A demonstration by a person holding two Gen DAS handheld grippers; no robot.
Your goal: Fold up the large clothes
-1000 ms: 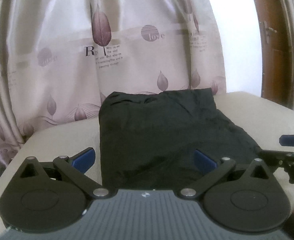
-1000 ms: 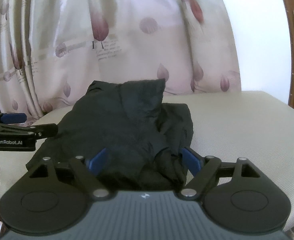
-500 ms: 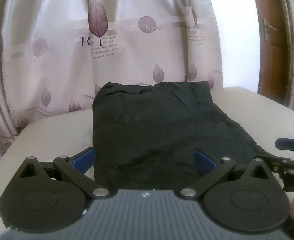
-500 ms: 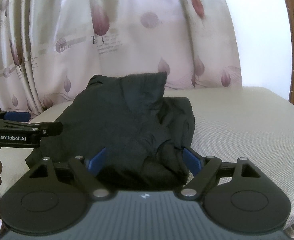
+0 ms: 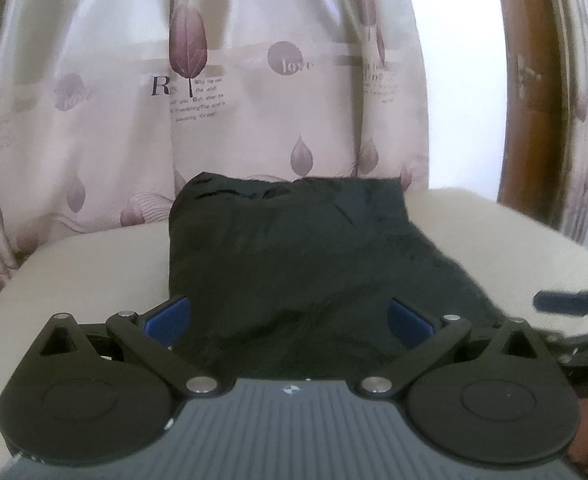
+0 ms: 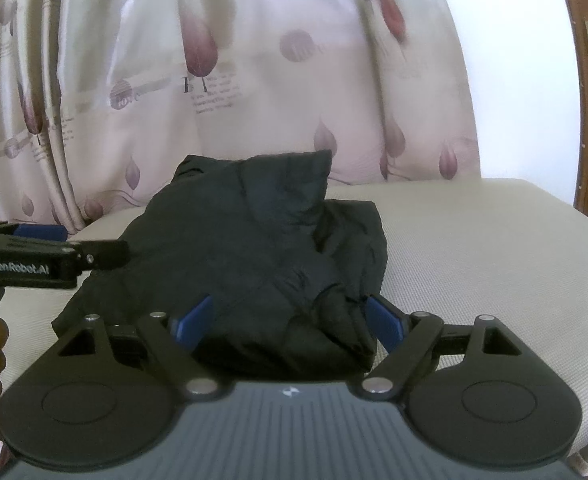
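- While both claws hang over the near edge of the cloth, neither grips anything: left gripper (image 5: 287, 320) has its blue pads spread wide, with the dark garment (image 5: 294, 264) lying beyond and between them, not pinched.
- Right gripper (image 6: 289, 320) same, jaws apart, straddling the bunched near corner, no clamp.
- Garment sits as a compact dark bundle on the beige cushion (image 6: 474, 248), back edge near the curtain (image 5: 253, 100).
- Progress, my read: mostly folded, left side squared off; right side lumpy, a loose flap sticking out.
- Left to do: probably tidy that flap or one last fold.
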